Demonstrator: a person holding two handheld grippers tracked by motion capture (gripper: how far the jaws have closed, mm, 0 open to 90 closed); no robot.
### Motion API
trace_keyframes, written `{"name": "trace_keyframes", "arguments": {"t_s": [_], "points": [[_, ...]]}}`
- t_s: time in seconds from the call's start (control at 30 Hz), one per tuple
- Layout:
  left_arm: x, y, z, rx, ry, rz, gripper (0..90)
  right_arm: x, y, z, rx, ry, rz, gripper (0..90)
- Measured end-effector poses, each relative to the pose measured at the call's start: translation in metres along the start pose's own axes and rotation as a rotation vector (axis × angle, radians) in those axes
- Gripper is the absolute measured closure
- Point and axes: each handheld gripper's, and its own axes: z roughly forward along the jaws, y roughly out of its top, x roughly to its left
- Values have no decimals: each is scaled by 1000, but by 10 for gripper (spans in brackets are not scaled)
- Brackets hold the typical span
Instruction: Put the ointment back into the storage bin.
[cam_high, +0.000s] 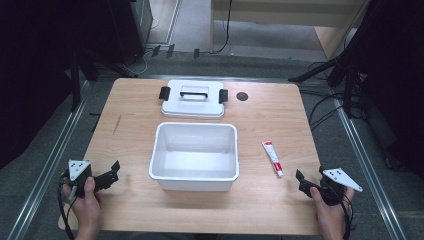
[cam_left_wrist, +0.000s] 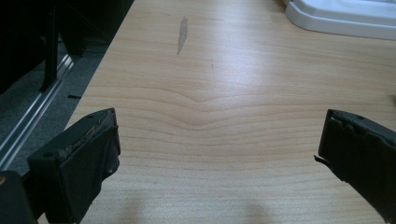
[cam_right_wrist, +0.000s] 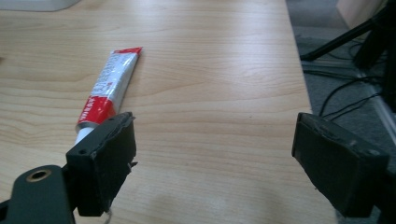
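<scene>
Pale wooden table (cam_high: 130, 125) stands on grey floor among dark stands and cables. Centre: an empty white bin (cam_high: 194, 156), its lid (cam_high: 193, 100) behind; a red-and-white tube (cam_high: 272, 158) lies right. Left gripper (cam_high: 111, 172) and right gripper (cam_high: 303, 181) gape wide, empty.

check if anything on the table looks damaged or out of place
Only a grey scuff mark on the wooden table, left of the white bin. The lid lies off the bin behind it, and the tube lies flat. Nothing spilled.
</scene>
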Motion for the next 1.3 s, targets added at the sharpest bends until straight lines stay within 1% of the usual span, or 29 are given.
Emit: {"name": "trace_keyframes", "arguments": {"t_s": [0.03, 0.1, 0.13, 0.2, 0.27, 0.3, 0.4, 0.43, 0.47, 0.5, 0.53, 0.57, 0.6, 0.63, 0.67, 0.7, 0.73, 0.8, 0.87, 0.9, 0.93, 0.97, 1.0, 1.03, 1.07, 1.1, 1.13, 1.2, 1.3], "points": [[0, 0, 0, -3, 0, 2, 0, -2, 0, 0, 6, 26, 14, 139], [1, 0, -1, -4, 1, 1, 0, -2, 1, 0, 7, 29, 19, 139], [1, 0, -1, -4, 1, 1, 0, -3, 1, 0, 4, 25, 26, 139], [1, -1, -2, -12, 1, -7, 0, -4, 3, -1, 5, 36, 51, 133], [1, -1, -2, -12, 1, -7, 0, -4, 5, -2, 6, 30, 48, 133], [1, -1, -2, -12, 3, -8, 0, -2, 10, -5, 17, 12, 41, 136], [1, -1, -2, -12, 2, -6, 0, 1, 15, -7, 33, 8, 30, 157], [1, -1, -2, -12, 3, -6, 0, 2, 18, -8, 37, 11, 21, 207], [1, -1, -2, -11, 4, -7, 0, 2, 21, -9, 45, 27, 23, 292], [1, -1, -2, -10, 6, -5, 0, 3, 26, -8, 67, 55, 26, 314], [0, -1, -1, -13, 7, -4, 0, 3, 26, -8, 67, 55, 26, 314], [0, -1, -1, -13, 9, -1, 0, 5, 29, -7, 84, 57, 17, 333], [0, -1, -1, -13, 9, 0, 0, 7, 33, -6, 106, 57, -8, 339], [0, -1, -1, -13, 8, -1, 0, 9, 35, -5, 119, 57, -18, 348], [0, -1, -1, -13, 7, -4, 0, 11, 37, -4, 132, 53, -39, 371], [0, -1, -2, -10, 6, -5, 0, 16, 41, -3, 167, 39, -72, 418], [0, -1, -2, -11, 5, -5, 0, 16, 41, -3, 167, 39, -72, 418], [0, -1, -2, -13, 5, -4, 0, 20, 47, -1, 226, 53, -89, 466], [0, -1, -1, -14, 5, -3, 0, 24, 50, 1, 249, 71, -113, 500], [0, -1, -2, -12, 4, -2, 0, 25, 52, 2, 270, 83, -125, 505], [0, -1, -2, -11, 3, -3, 0, 28, 55, 5, 306, 92, -141, 505], [1, -1, -2, -10, 3, -2, 0, 28, 55, 5, 306, 92, -141, 505], [0, -1, -2, -11, 3, -4, 0, 31, 58, 9, 338, 87, -162, 509], [1, -1, -2, -11, 2, -3, 0, 32, 60, 10, 352, 84, -167, 519], [0, -1, -2, -11, 2, -3, 0, 33, 62, 11, 363, 82, -170, 559], [1, -1, -2, -12, 1, -4, 0, 35, 65, 13, 394, 88, -167, 579], [1, -1, -2, -12, 0, -6, 0, 37, 68, 14, 411, 101, -168, 590], [1, -1, -2, -12, -1, -6, 0, 39, 71, 14, 424, 108, -172, 594], [1, -1, -2, -13, -3, -7, 0, 43, 79, 19, 479, 118, -167, 583]]}}
